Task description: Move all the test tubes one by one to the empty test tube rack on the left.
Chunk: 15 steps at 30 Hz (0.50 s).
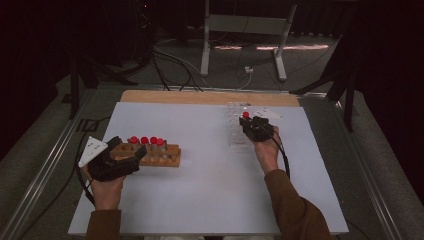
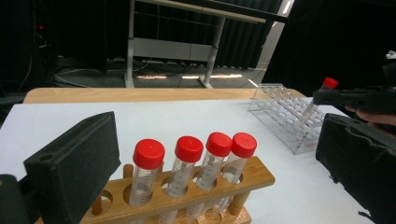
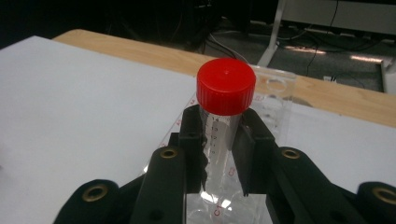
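My right gripper (image 3: 223, 128) is shut on a clear graduated tube with a red cap (image 3: 225, 86), gripping it just below the cap. The tube stands upright over the clear plastic rack (image 3: 276, 93) at the table's far right (image 1: 234, 120). In the high view the right gripper (image 1: 253, 127) sits over that rack, with the cap (image 1: 245, 115) showing. A wooden rack (image 1: 161, 156) holds several red-capped tubes (image 2: 189, 149) at the left. My left gripper (image 1: 126, 156) is open, and its wide jaws flank the wooden rack's (image 2: 196, 193) near end without pressing on it.
A white mat (image 1: 200, 200) covers the table, with a strip of bare wood (image 1: 200, 96) along the far edge. Beyond it are a metal desk frame (image 1: 242, 25) and cables (image 1: 170, 65) on the floor. The other hand's gripper (image 2: 357, 99) shows at the right of the left gripper view.
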Available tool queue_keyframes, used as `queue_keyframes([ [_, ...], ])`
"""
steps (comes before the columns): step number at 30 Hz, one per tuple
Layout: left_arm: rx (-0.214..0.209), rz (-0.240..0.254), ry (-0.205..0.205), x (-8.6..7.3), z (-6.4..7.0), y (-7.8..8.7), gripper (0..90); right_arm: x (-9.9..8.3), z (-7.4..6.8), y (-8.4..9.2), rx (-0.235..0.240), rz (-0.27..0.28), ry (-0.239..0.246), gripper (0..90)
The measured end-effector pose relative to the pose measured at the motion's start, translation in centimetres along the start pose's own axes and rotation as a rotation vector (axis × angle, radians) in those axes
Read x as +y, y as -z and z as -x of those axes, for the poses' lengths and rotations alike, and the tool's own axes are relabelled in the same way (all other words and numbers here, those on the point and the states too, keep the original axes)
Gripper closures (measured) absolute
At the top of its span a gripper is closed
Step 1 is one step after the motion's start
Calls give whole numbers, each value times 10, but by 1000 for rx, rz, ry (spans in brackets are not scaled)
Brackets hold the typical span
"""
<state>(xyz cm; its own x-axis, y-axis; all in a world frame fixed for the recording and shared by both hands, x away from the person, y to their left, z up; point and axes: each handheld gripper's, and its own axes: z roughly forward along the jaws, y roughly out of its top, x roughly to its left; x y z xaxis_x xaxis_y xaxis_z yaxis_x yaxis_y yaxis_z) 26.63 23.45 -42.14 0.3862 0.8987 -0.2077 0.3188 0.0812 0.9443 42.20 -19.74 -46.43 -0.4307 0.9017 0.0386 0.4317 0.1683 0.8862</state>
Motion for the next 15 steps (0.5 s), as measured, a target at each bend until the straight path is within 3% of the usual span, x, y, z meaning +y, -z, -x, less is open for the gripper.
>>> queue_keyframes([
  [15, -9, 11, 10, 2, 0, 2, 5, 17, 2, 29, 12, 85, 22, 747],
])
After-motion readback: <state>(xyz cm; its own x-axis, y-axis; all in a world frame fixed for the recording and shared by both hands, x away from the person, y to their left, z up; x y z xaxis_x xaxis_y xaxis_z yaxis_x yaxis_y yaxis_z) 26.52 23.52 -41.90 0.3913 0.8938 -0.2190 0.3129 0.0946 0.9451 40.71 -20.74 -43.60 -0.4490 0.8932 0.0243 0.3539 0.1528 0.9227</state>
